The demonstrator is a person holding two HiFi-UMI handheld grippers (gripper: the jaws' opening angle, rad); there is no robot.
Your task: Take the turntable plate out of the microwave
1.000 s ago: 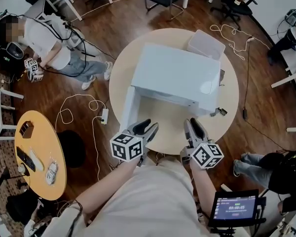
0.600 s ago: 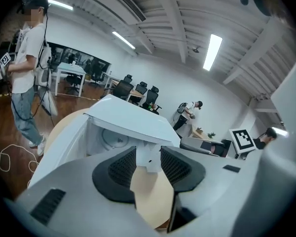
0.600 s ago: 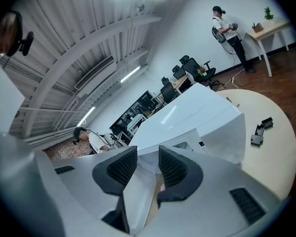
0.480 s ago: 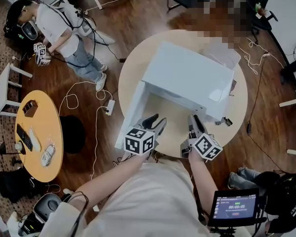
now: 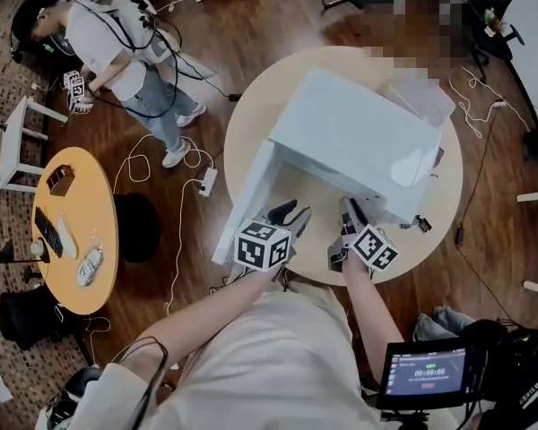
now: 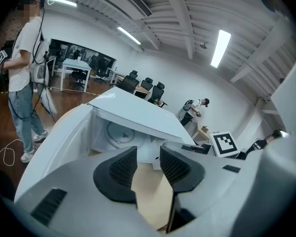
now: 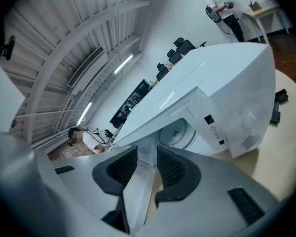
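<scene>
— Since I cannot see the scene, how do your jaws stand?

— Both pairs are wide apart and hold nothing. Through the gap of my left gripper [image 6: 148, 154] I see only the bare tan top of the table [image 6: 150, 196]. My right gripper [image 7: 147, 157] is rolled to one side, and its dark ribbed pads press on nothing.

— And where is the turntable plate?

— The turntable plate [image 6: 119, 132] is inside the microwave [image 5: 359, 141]. It is a pale round disc in the open cavity, beyond both pairs of jaws, and neither touches it. The microwave is a white box on the round table. Its door [image 5: 244, 206] is swung open on my left.

— What lies around you?

— From the head view, both grippers are over the near edge of the table, facing the cavity. My left gripper is just beside the door. A person [image 5: 117, 52] stands well apart at the upper left on the wooden floor [image 5: 206, 25]. Cables [image 5: 175, 240] trail across the floor, and a small yellow table [image 5: 72, 200] stands further left.
</scene>
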